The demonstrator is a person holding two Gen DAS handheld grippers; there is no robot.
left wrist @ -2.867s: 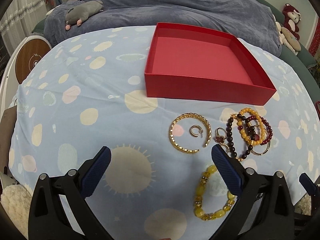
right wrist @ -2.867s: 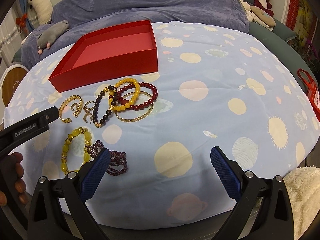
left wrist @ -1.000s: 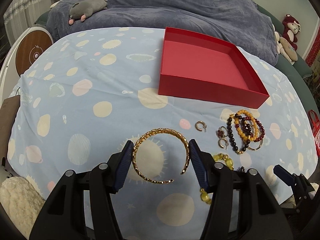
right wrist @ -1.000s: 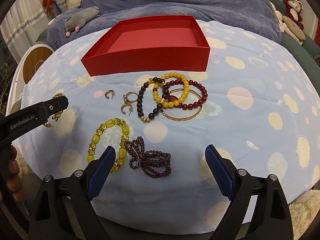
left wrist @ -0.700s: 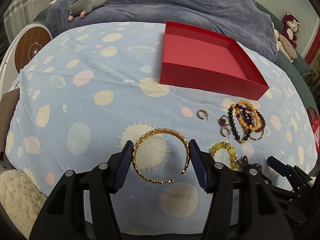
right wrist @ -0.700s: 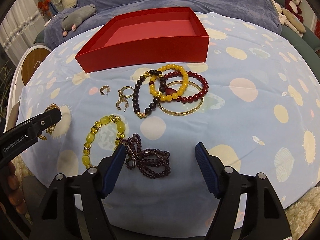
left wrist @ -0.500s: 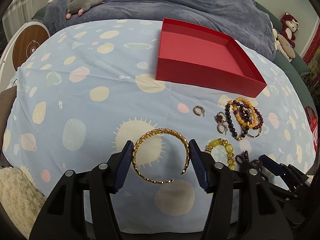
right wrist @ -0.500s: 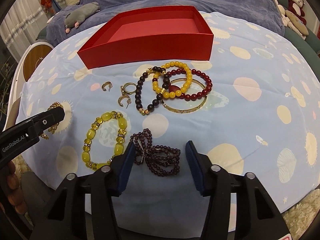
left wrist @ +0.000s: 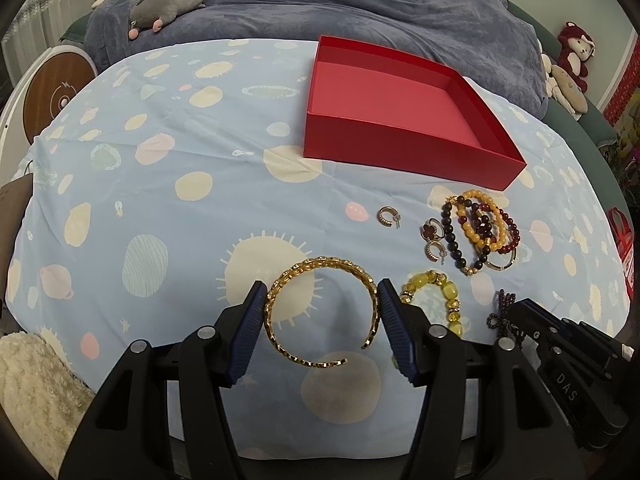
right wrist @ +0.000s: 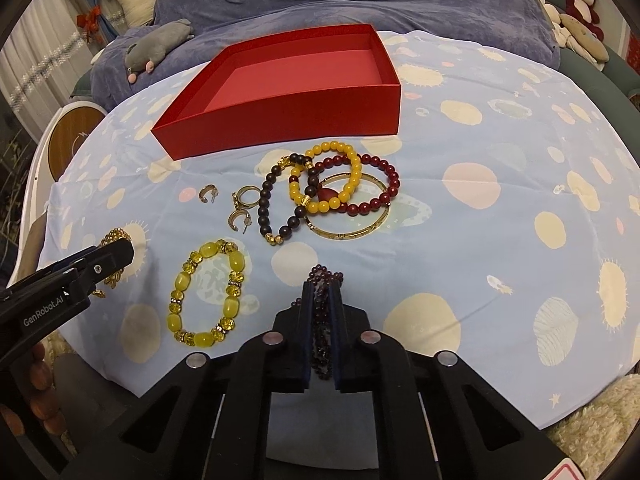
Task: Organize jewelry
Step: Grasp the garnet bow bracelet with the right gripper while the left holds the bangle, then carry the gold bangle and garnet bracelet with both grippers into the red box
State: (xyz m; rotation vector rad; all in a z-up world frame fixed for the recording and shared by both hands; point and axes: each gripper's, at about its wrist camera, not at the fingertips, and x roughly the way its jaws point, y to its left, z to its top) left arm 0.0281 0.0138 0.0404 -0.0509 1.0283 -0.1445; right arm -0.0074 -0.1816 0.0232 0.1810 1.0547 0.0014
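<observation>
Pickup step, both tools loaded. Left gripper clamps the gold cuff across its width, low centre of the left view. Right gripper is pinched together on the purple bead strand, bottom centre of the right view. Red box, upper centre, holds nothing visible. Likely next: carry both over the box's near wall and let go. Most of the strand is hidden between the pads; whether either piece is off the cloth is unclear

Black plastic left gripper and right gripper, ribbed blue pads, silver screws, white "GenRobot.AI" lettering
</observation>
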